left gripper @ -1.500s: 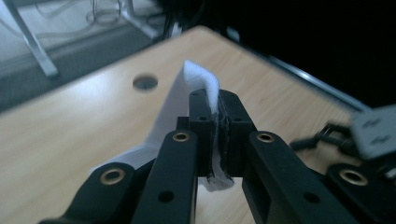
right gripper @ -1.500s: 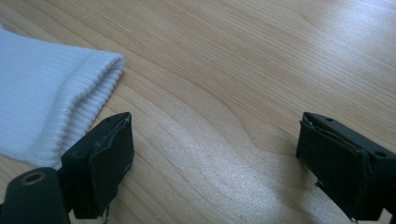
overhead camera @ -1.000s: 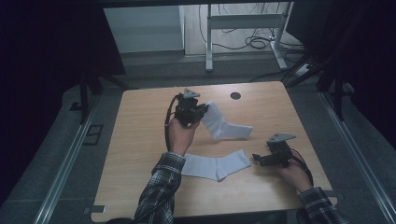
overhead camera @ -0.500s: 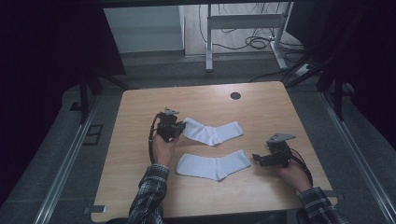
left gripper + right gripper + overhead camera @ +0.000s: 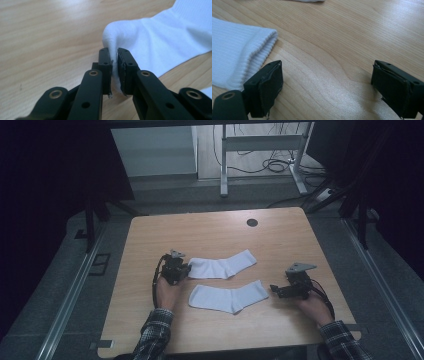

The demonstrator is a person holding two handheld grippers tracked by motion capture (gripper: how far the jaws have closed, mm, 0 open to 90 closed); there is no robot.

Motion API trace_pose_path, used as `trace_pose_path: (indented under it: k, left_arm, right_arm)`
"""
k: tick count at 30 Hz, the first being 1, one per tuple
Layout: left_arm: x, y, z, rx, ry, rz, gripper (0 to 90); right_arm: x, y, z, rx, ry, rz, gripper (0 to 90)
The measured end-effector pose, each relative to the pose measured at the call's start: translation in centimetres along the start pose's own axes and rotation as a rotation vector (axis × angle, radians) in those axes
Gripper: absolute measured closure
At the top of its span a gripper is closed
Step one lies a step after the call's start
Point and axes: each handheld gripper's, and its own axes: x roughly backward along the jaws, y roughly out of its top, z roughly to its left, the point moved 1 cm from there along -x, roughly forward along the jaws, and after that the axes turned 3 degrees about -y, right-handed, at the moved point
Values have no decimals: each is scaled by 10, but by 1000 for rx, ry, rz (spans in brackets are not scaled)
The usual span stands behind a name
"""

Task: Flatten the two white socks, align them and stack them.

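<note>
Two white socks lie side by side on the wooden table [image 5: 210, 230]. The far sock [image 5: 222, 266] is stretched out flat, toe end at the left. My left gripper [image 5: 184, 269] rests low at that end. In the left gripper view its jaws [image 5: 114, 51] still pinch a fold of the far sock [image 5: 155, 37]; they have just been opening slightly, with the fabric between the pads. The near sock [image 5: 227, 296] lies loose. My right gripper [image 5: 274, 290] stands open just right of its cuff [image 5: 234, 47], touching nothing.
A round dark cable hole [image 5: 252, 222] sits near the table's far edge. Beyond the table are a metal desk frame [image 5: 260, 145] and floor cables [image 5: 280, 166]. Bare wood surrounds the socks on all sides.
The left hand has come down and towards the left front, bringing the far sock from mid-air to lie flat on the table. The right hand has stayed in place.
</note>
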Motion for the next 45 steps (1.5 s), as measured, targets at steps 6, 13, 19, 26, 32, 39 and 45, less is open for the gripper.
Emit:
trace_pose_path:
  k: [6,13,19,26,32,39,45]
  left_arm:
    - [3,-11,6,-6,26,-31,581]
    - [0,-22,10,-41,44,-53,429]
    - [-5,-23,15,-27,9,-34,337]
    - [-7,-23,11,-46,21,-18,246]
    - [-7,-22,11,-42,25,-18,242]
    - [-8,-22,9,-38,32,-19,242]
    - [-8,-22,9,-36,34,-19,244]
  right_arm:
    - [0,0,0,-2,-2,0,98]
    - [0,0,0,-2,-1,0,98]
    - [0,1,0,1,4,9,101]
    - [1,3,0,3,9,32,97]
    - [1,5,0,-9,14,42,91]
    - [6,10,0,-25,17,26,91]
    - [8,18,1,-11,17,32,86]
